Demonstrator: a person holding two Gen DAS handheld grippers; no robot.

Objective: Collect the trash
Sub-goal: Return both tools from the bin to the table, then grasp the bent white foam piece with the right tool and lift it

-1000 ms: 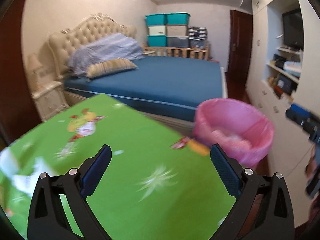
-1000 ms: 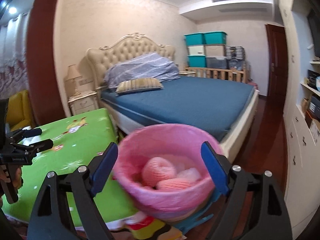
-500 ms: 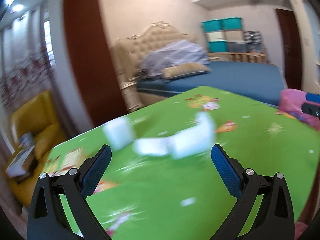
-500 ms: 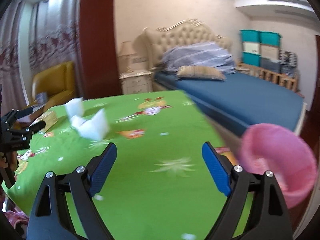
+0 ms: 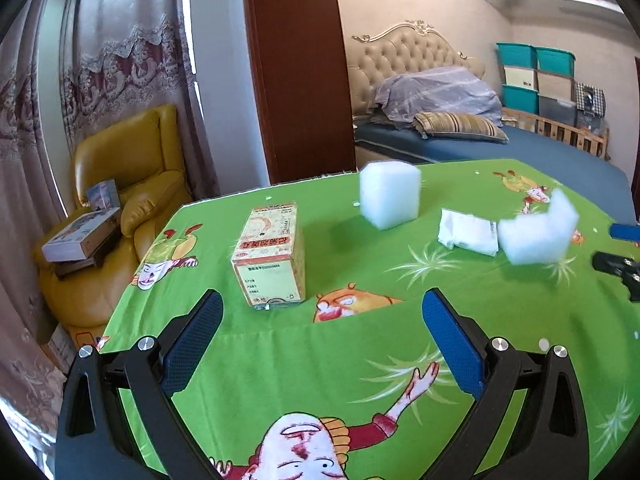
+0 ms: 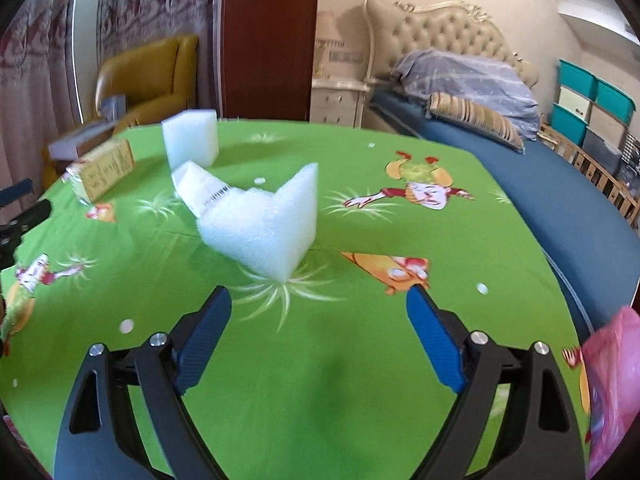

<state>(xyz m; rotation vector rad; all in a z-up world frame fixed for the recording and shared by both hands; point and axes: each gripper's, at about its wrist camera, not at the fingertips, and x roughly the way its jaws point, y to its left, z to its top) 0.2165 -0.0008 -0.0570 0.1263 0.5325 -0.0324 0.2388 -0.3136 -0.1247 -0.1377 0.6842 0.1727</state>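
On the green cartoon tablecloth (image 5: 360,364) lie a yellow cardboard box (image 5: 272,254), a white foam block (image 5: 390,194), a crumpled white wrapper (image 5: 466,232) and an L-shaped foam piece (image 5: 538,234). My left gripper (image 5: 322,320) is open and empty, just short of the box. In the right wrist view the L-shaped foam (image 6: 264,226) sits ahead of my right gripper (image 6: 320,316), whose jaws are opening with nothing between them. Behind it are the wrapper (image 6: 200,192), foam block (image 6: 190,142) and box (image 6: 104,170). The pink-lined bin (image 6: 612,392) shows at the right edge.
A yellow armchair (image 5: 132,184) with boxes stacked on it stands left of the table. A blue bed (image 6: 540,188) runs along the right side. A brown wooden pillar (image 5: 296,68) rises behind the table. The right gripper's tips (image 5: 620,256) poke in at the left wrist view's right edge.
Both views have swung left, away from the pink bin and bed, onto the table. The box, foam pieces and wrapper now lie in front of the grippers. Both grippers stay empty.
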